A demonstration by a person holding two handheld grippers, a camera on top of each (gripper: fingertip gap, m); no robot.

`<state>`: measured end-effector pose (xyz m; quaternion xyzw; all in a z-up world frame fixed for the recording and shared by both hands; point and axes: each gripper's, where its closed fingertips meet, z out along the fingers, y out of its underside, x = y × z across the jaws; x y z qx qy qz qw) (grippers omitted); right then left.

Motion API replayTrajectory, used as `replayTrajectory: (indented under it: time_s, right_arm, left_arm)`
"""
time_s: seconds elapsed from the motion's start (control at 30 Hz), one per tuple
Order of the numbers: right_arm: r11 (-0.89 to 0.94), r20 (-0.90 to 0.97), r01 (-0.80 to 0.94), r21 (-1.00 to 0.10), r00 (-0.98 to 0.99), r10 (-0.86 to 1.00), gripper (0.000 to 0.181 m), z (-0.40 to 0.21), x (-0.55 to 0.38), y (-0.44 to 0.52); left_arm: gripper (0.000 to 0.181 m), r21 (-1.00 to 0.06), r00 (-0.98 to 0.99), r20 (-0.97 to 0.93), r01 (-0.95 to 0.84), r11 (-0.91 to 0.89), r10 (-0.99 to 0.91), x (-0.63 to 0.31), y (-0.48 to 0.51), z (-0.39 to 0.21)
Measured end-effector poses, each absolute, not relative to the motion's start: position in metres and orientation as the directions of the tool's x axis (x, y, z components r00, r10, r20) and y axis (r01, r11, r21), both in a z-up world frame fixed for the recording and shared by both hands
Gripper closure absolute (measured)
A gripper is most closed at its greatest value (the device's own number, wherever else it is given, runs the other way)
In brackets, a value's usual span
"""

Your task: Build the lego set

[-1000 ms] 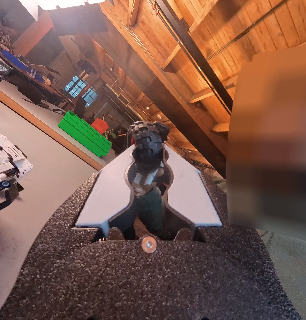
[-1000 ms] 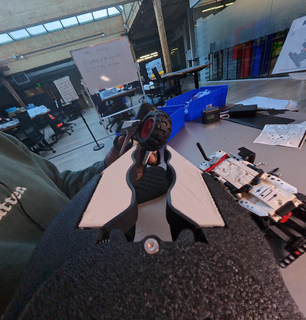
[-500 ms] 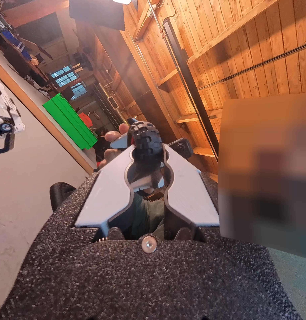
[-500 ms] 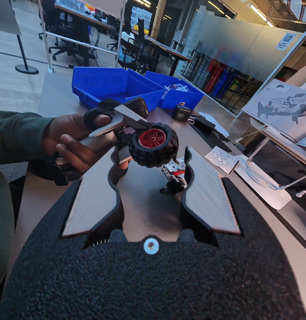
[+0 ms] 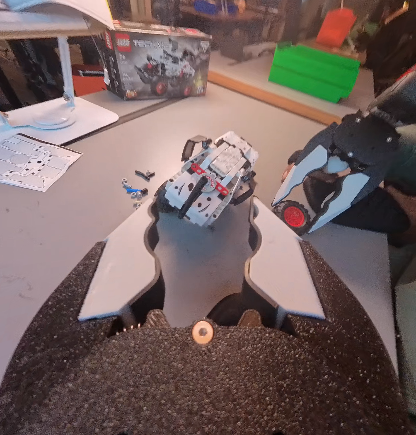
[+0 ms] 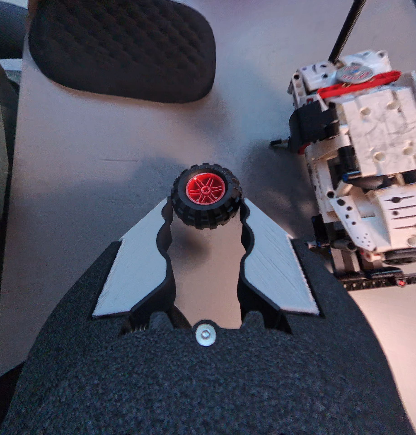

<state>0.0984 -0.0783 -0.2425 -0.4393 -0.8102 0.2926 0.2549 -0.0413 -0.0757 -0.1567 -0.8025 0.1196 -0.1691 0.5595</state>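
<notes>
Having taken over the wheel [image 6: 205, 196], the right claw [image 6: 205, 207] is gripping it mid-frame beside the truck [image 6: 367, 150], while the left claw [image 5: 202, 204] is gaping empty, freeing it to steady the truck.

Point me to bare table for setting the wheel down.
Bare table between the black pad, wheel and white truck. Also ahead of the left hand-held gripper. Crowded by the loose small parts.

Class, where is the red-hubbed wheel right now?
In the right wrist view, the wheel sits between the right tongs' tips, above the table, left of the white truck.
</notes>
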Motion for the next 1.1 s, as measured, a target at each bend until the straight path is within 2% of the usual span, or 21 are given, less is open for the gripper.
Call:
replayTrajectory:
  time_s: [0.07, 0.17, 0.27, 0.33, 0.37, 0.43, 0.5, 0.53, 0.57, 0.6, 0.63, 0.67, 0.7, 0.77, 0.8, 0.93, 1.0, 1.03, 1.1]
  right_arm:
    - [0.464, 0.12, 0.642, -0.61, -0.504, 0.855, 0.123, -0.268, 0.102, -0.072]
    - [0.417, 0.084, 0.656, -0.629, -0.475, 0.876, 0.121, -0.263, 0.099, -0.066]
    - [0.387, 0.084, 0.633, -0.671, -0.454, 0.887, 0.118, -0.248, 0.108, -0.056]
    - [0.341, 0.076, 0.616, -0.71, -0.414, 0.907, 0.121, -0.236, 0.114, -0.048]
    - [0.33, 0.086, 0.613, -0.718, -0.392, 0.916, 0.121, -0.233, 0.118, -0.042]
    - [0.331, 0.123, 0.607, -0.722, -0.358, 0.926, 0.118, -0.23, 0.124, -0.034]
    - [0.319, 0.112, 0.596, -0.737, -0.358, 0.927, 0.116, -0.226, 0.129, -0.037]
    - [0.313, 0.1, 0.593, -0.742, -0.364, 0.926, 0.115, -0.224, 0.13, -0.04]
    - [0.314, 0.092, 0.592, -0.742, -0.374, 0.923, 0.113, -0.223, 0.129, -0.043]
    - [0.324, 0.093, 0.59, -0.74, -0.387, 0.917, 0.111, -0.222, 0.128, -0.046]
    - [0.337, 0.101, 0.583, -0.739, -0.399, 0.911, 0.111, -0.22, 0.127, -0.048]
    - [0.349, 0.112, 0.575, -0.74, -0.406, 0.907, 0.111, -0.218, 0.125, -0.048]
    - [0.355, 0.123, 0.58, -0.733, -0.4, 0.908, 0.111, -0.217, 0.123, -0.046]
    - [0.366, 0.145, 0.618, -0.696, -0.378, 0.914, 0.11, -0.222, 0.123, -0.032]
    - [0.367, 0.16, 0.618, -0.696, -0.365, 0.917, 0.111, -0.221, 0.122, -0.024]
    - [0.397, 0.268, 0.598, -0.696, -0.297, 0.917, 0.115, -0.209, 0.124, 0.013]
    - [0.452, 0.38, 0.596, -0.663, -0.253, 0.89, 0.112, -0.203, 0.122, 0.041]
    - [0.467, 0.414, 0.597, -0.652, -0.235, 0.879, 0.112, -0.202, 0.12, 0.053]
    - [0.467, 0.448, 0.599, -0.65, -0.194, 0.873, 0.11, -0.198, 0.111, 0.075]
  left_arm:
    - [0.09, -0.918, 0.894, 0.093, -0.093, -0.386, -0.438, -0.036, -0.061, -0.176]
    - [0.085, -0.883, 0.857, -0.108, -0.316, -0.349, -0.504, -0.026, -0.04, -0.196]
    - [0.089, -0.784, 0.765, -0.375, -0.563, -0.261, -0.524, -0.022, -0.02, -0.211]
    - [0.105, -0.749, 0.713, -0.456, -0.631, -0.203, -0.532, -0.017, -0.011, -0.211]
    - [0.106, -0.75, 0.716, -0.44, -0.625, -0.217, -0.541, -0.015, -0.009, -0.21]
    - [0.106, -0.803, 0.789, -0.277, -0.503, -0.318, -0.548, -0.017, -0.006, -0.204]
    - [0.107, -0.841, 0.846, 0.073, -0.233, -0.489, -0.528, -0.017, -0.004, -0.191]
    - [0.11, -0.816, 0.833, 0.266, -0.074, -0.574, -0.485, -0.019, -0.003, -0.182]
    - [0.167, -0.782, 0.77, 0.446, 0.087, -0.617, -0.457, -0.021, -0.001, -0.167]
    - [0.181, -0.733, 0.587, 0.638, 0.264, -0.627, -0.498, -0.015, -0.004, -0.139]
    - [0.181, -0.625, 0.461, 0.769, 0.394, -0.674, -0.443, -0.023, -0.001, -0.127]
    - [0.181, -0.591, 0.494, 0.782, 0.398, -0.701, -0.379, -0.033, 0.003, -0.139]
    - [0.181, -0.625, 0.594, 0.72, 0.329, -0.708, -0.359, -0.039, 0.004, -0.158]
    - [0.172, -0.668, 0.594, 0.686, 0.285, -0.688, -0.42, -0.03, -0.004, -0.158]
    - [0.162, -0.702, 0.584, 0.665, 0.277, -0.656, -0.465, -0.024, -0.008, -0.151]
    - [0.119, -0.891, 0.748, 0.309, 0.011, -0.455, -0.587, 0.003, -0.03, -0.152]
    - [0.1, -0.913, 0.826, 0.12, -0.126, -0.389, -0.551, 0.014, -0.035, -0.161]
    - [0.096, -0.913, 0.856, 0.042, -0.177, -0.367, -0.516, 0.02, -0.033, -0.166]
    - [0.08, -0.896, 0.889, -0.068, -0.254, -0.365, -0.453, 0.039, -0.025, -0.181]
